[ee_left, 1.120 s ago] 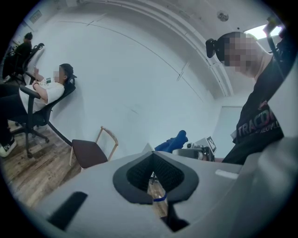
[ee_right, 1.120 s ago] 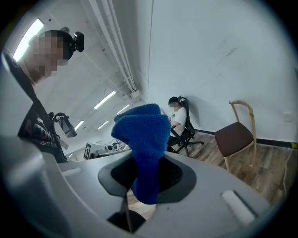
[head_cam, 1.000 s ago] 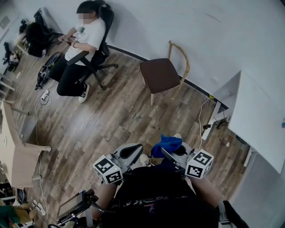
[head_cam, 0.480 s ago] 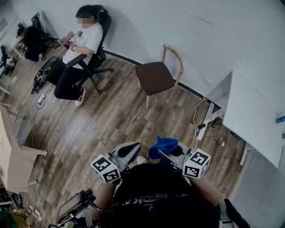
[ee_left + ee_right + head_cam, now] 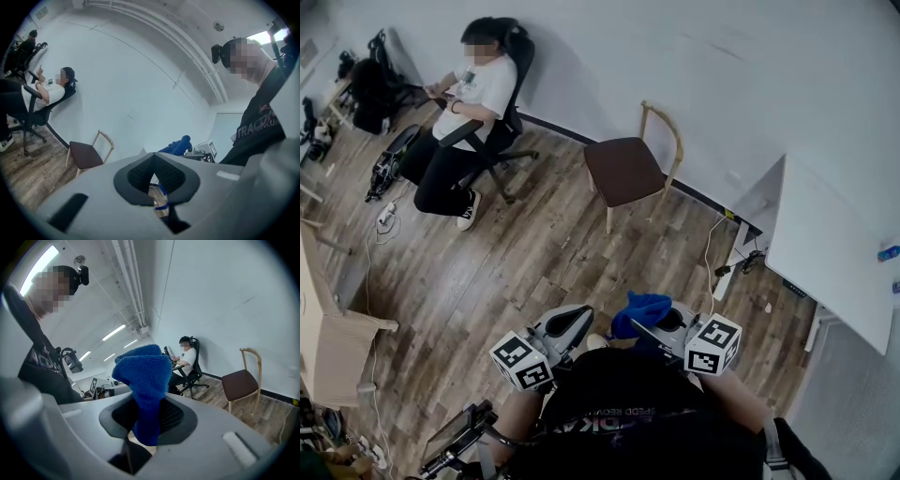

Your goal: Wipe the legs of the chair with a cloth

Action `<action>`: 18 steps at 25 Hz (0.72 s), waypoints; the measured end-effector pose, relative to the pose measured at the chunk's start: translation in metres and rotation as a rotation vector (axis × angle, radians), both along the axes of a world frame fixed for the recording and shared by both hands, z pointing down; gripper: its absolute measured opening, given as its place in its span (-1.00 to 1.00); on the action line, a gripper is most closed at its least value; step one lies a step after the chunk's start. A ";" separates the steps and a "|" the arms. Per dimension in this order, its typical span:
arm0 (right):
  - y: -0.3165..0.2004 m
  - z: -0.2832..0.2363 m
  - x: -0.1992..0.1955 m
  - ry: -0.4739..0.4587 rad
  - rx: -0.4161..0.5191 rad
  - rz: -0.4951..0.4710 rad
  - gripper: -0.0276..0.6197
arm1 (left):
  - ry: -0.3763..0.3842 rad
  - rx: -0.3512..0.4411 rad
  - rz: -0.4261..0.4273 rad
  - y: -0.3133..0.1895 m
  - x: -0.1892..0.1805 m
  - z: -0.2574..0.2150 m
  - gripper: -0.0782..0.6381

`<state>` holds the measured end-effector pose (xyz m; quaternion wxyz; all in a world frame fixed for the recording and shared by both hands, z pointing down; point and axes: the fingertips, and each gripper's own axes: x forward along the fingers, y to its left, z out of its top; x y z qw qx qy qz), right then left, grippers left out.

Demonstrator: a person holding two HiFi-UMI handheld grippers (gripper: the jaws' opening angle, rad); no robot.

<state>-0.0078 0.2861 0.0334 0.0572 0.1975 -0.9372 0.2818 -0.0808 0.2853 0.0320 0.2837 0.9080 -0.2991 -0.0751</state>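
The chair (image 5: 623,169) has a brown seat and pale wooden legs and back, and it stands by the far wall, well away from both grippers. It also shows in the left gripper view as the chair (image 5: 84,154) and in the right gripper view as the chair (image 5: 240,380). My right gripper (image 5: 649,323) is held close to my body, shut on a bunched blue cloth (image 5: 642,309). The cloth (image 5: 145,376) sticks up between the right gripper (image 5: 150,405) jaws. My left gripper (image 5: 572,328) is beside it, and the left gripper (image 5: 153,161) jaws are shut on nothing.
A person (image 5: 473,98) sits in a black office chair at the far left. A white desk (image 5: 834,253) stands at the right, with cables and a power strip (image 5: 731,267) on the wooden floor near it. Pale wooden furniture (image 5: 328,328) is at the left edge.
The head view has shifted slightly, so the chair sits a little further left in the frame. Both grippers keep their pose, and the cloth stays in the right one.
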 end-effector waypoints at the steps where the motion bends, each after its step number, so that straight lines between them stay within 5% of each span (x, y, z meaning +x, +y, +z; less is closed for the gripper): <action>1: 0.000 0.000 0.000 0.000 0.000 -0.002 -0.61 | -0.003 0.002 0.001 0.001 0.000 0.000 -0.79; 18: -0.020 0.007 0.025 0.025 0.002 0.059 -0.62 | 0.003 -0.030 0.044 -0.014 0.024 0.010 -0.78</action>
